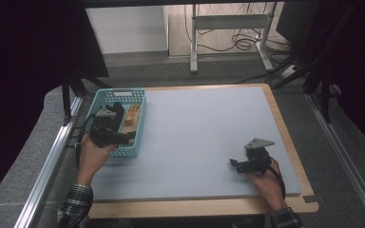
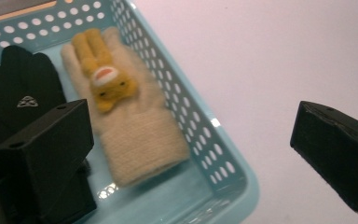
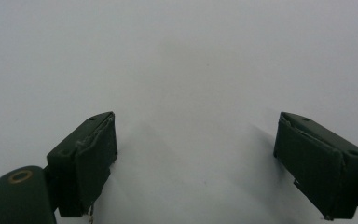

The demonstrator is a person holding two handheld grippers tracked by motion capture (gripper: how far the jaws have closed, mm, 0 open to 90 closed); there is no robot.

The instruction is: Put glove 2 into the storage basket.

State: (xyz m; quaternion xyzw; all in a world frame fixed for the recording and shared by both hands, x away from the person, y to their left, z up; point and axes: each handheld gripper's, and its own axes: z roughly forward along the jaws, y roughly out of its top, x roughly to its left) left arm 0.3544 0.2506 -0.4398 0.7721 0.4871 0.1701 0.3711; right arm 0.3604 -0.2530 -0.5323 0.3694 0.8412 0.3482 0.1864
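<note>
Right gripper (image 1: 241, 165): lower right of the high view, low over the bare grey mat (image 1: 199, 142); jaws wide apart, holding nothing. In its own view the two black jaws stand far from each other with plain mat between them.
Left gripper (image 1: 120, 124): left of centre in the high view, over the near end of the blue basket (image 1: 141, 124). Jaws spread wide and empty; in the left gripper view one jaw hangs inside the basket at lower left, the other outside its wall at right, over the mat.
Cream glove (image 2: 135, 126): lying flat on the basket floor, centre left of the left gripper view, with a yellow rabbit figure (image 2: 103, 77) on its back. Its cuff end points toward the gripper.
Black glove (image 2: 21, 93): beside the cream glove, at the left edge of that view, partly behind the near jaw.
Progress: judged as early; both gloves lie in the basket and nothing is gripped. The grasp and the lift out are left.
Edges: the perforated basket wall runs between the two left jaws, so closing here would likely catch the rim.
Open room: the mat to the right of the basket is bare up to the wooden table edge (image 1: 285, 128).
</note>
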